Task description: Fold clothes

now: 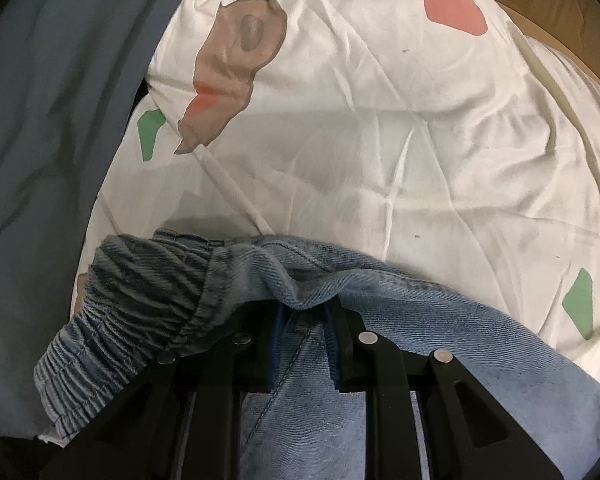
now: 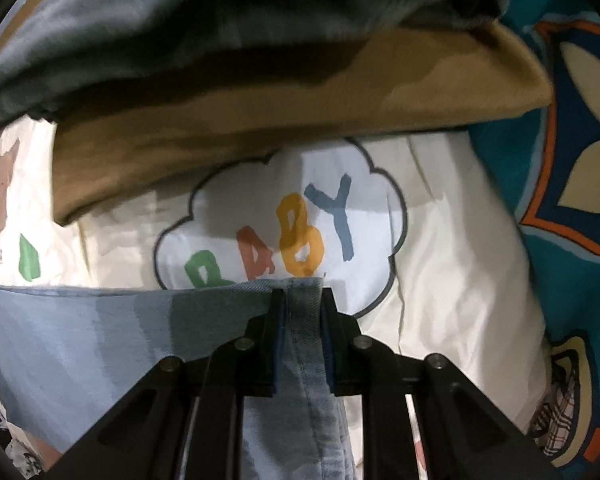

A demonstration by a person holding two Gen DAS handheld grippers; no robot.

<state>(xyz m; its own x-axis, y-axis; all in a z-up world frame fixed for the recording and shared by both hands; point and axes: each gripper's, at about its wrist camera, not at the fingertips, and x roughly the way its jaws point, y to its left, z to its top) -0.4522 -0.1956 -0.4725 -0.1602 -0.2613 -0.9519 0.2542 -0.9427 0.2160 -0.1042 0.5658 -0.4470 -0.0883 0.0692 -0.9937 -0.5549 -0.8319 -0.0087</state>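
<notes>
Bedding fills most of both views: a white sheet (image 1: 380,128) printed with green, pink and brown patches and, in the right wrist view, a cloud shape (image 2: 284,228) lettered BABY. A grey-blue cloth (image 1: 44,112) lies along the sheet's left side in the left wrist view. In the right wrist view a tan fabric (image 2: 284,96) crosses above the cloud with a dark grey cloth (image 2: 180,12) bunched over it, and a teal printed cover (image 2: 572,184) runs down the right edge. Light-blue denim jeans (image 1: 400,304) lie on the sheet near both cameras. Their gathered elastic waistband (image 1: 132,296) bunches at the left. The left tongs (image 1: 305,312) are clenched on a denim fold beside the waistband. The right tongs (image 2: 302,300) pinch a seamed denim edge (image 2: 300,320) just below the cloud.
</notes>
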